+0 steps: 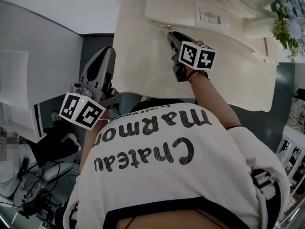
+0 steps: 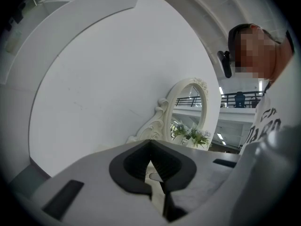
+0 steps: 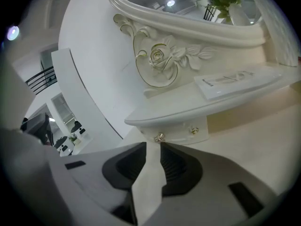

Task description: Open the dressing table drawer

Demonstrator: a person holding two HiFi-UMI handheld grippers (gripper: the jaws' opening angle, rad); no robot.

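Judging by its flush front, we take the small drawer (image 3: 178, 133) under the dressing table's shelf as still shut — nothing of the task is done. Our right gripper (image 3: 153, 145) points at its gold knob (image 3: 159, 137), jaws a narrow way apart and empty, tips just short of it; gripping and pulling remain. Our left gripper (image 2: 150, 142) hangs well aside, jaws together on nothing.

White T-shirt (image 1: 181, 175), black lettering and trim; grey left gripper (image 1: 107, 53) and right gripper (image 1: 170, 34), black-and-white marker cubes (image 1: 82, 111).
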